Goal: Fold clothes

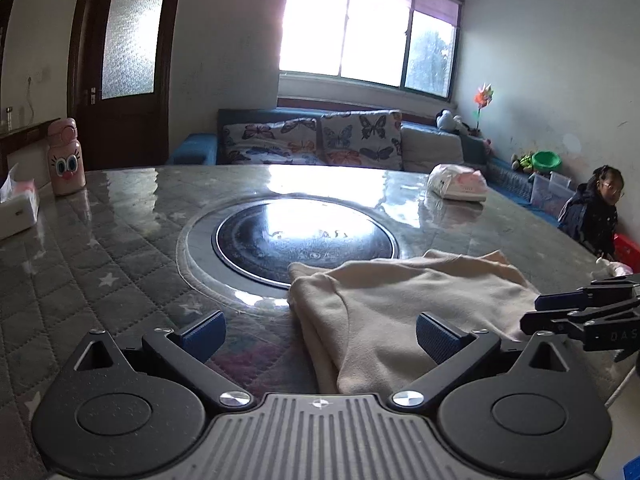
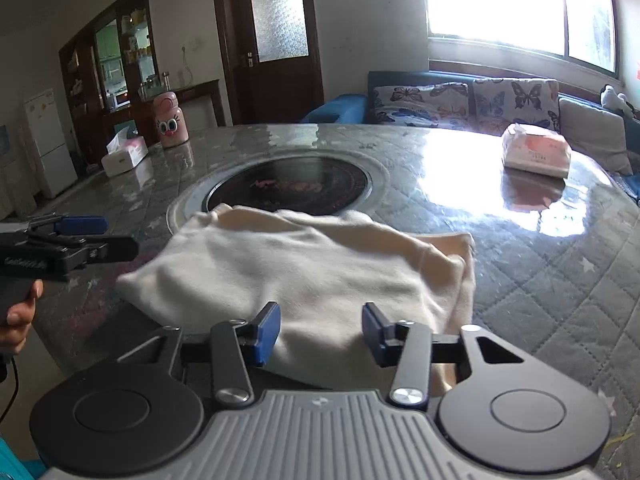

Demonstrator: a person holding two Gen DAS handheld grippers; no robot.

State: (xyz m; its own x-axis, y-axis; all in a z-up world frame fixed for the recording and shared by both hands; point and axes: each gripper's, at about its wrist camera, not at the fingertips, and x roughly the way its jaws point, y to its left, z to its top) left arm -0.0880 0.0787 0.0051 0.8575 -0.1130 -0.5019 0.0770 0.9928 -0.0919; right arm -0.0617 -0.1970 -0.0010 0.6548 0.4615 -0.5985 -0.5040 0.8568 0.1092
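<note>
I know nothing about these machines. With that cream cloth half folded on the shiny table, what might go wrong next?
1. The cream cloth overhangs the near edge of the table; a tug might drag it off.
2. Its layers look loose and uneven, and the right tongs stand apart over them, so a pinch may catch only the top layer.
3. The left tongs are close beside; the two could bump.

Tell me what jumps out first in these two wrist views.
A cream garment, folded into a rough rectangle, lies on the glossy quilted table in front of both grippers, its far edge over the round black inset at the centre. The blown-out window glares off the tabletop. A pink cartoon-eyed bottle stands at the far left.
</note>
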